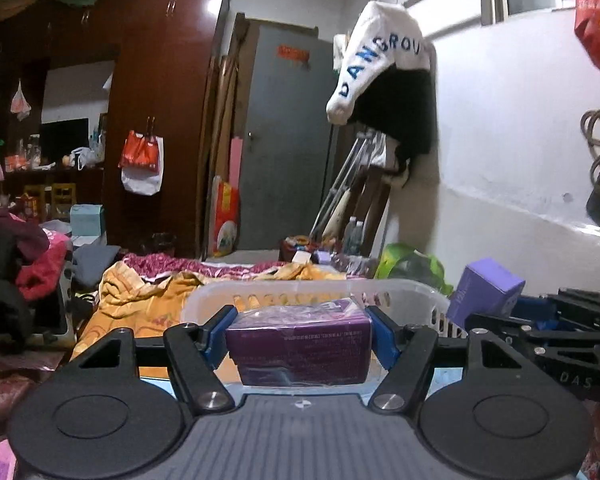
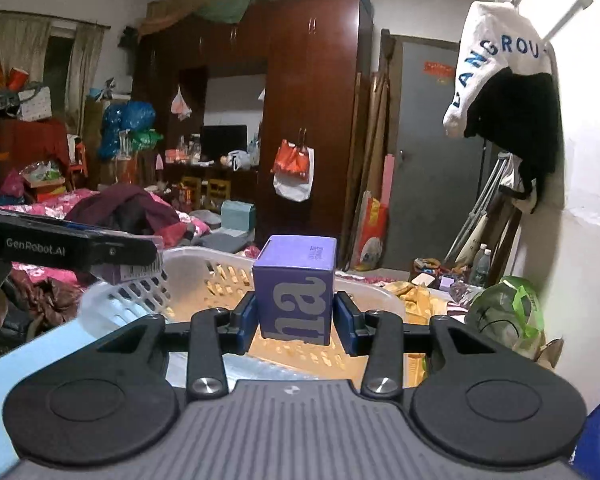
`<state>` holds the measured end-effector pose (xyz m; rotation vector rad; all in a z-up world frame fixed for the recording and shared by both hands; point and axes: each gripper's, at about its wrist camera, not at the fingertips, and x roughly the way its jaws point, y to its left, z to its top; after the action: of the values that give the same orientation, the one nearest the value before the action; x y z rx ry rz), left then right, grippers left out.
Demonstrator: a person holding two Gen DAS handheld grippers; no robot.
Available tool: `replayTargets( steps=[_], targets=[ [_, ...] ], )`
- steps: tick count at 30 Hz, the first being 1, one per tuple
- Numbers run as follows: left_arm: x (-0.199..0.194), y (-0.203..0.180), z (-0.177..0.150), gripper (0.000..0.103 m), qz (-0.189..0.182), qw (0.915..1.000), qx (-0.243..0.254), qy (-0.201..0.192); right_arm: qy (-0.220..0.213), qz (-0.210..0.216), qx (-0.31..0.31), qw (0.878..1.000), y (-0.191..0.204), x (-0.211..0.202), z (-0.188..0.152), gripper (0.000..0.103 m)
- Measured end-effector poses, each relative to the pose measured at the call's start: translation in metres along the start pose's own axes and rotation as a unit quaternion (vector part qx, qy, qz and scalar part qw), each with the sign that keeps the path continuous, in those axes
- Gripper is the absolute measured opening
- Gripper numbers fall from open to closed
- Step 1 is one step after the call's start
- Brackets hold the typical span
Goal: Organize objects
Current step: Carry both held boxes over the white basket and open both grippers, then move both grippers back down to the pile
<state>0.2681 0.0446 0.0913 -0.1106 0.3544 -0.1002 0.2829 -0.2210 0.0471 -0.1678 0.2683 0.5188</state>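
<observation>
Left gripper (image 1: 300,340): blue pads clamped on a dark purple plastic-wrapped rectangular box (image 1: 300,350), lower centre of frame, before a white slotted plastic basket (image 1: 420,294). Right gripper (image 2: 296,320): jaws narrow, holding a lilac cardboard cube box (image 2: 296,292), centre frame, above the same basket (image 2: 188,264).

Purple boxes (image 1: 300,350) (image 2: 296,296), white basket (image 2: 196,266)
</observation>
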Motion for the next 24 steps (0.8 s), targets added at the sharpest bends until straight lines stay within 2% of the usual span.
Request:
replayTargets(
  steps=[1, 2, 3, 4, 5, 8, 12, 16, 18, 22, 24],
  targets=[
    [0.003, 0.0, -0.001, 0.073, -0.002, 1.0, -0.002, -0.001, -0.002, 0.005, 0.003, 1.0, 0.0, 0.002, -0.001, 0.057],
    [0.005, 0.0, -0.003, 0.077, -0.003, 1.0, -0.003, -0.002, -0.003, 0.012, 0.007, 1.0, -0.001, 0.002, -0.003, 0.068],
    [0.008, 0.0, -0.003, 0.084, -0.007, 1.0, -0.004, 0.001, -0.005, 0.013, 0.012, 1.0, -0.003, -0.005, -0.007, 0.092],
    [0.007, 0.002, -0.004, 0.096, -0.011, 0.9999, -0.007, 0.002, -0.014, 0.008, 0.013, 1.0, -0.004, -0.011, -0.009, 0.103],
    [0.003, 0.004, -0.004, 0.1, -0.012, 0.9999, -0.011, -0.002, -0.023, 0.005, 0.005, 1.0, -0.002, -0.019, -0.009, 0.103],
    [-0.023, 0.003, -0.009, 0.103, -0.022, 0.9991, -0.006, -0.036, -0.046, 0.002, -0.005, 0.999, -0.001, -0.051, -0.015, 0.103],
    [-0.062, 0.004, -0.031, 0.103, -0.05, 0.9965, 0.006, -0.066, -0.045, 0.011, 0.012, 0.999, -0.002, -0.084, -0.044, 0.103],
    [-0.095, 0.01, -0.066, 0.103, -0.069, 0.996, -0.004, -0.056, -0.048, -0.021, 0.021, 0.998, 0.004, -0.111, -0.086, 0.103],
    [-0.112, 0.012, -0.088, 0.103, -0.062, 0.9964, -0.006, -0.058, -0.04, -0.033, 0.028, 0.998, 0.009, -0.119, -0.105, 0.103],
    [-0.128, 0.009, -0.125, 0.103, -0.049, 0.9982, 0.008, -0.034, -0.033, -0.024, 0.066, 0.997, 0.017, -0.127, -0.131, 0.103],
    [-0.13, 0.004, -0.142, 0.102, -0.053, 0.9982, 0.021, -0.02, -0.037, -0.021, 0.07, 0.997, 0.017, -0.121, -0.129, 0.103]
  ],
)
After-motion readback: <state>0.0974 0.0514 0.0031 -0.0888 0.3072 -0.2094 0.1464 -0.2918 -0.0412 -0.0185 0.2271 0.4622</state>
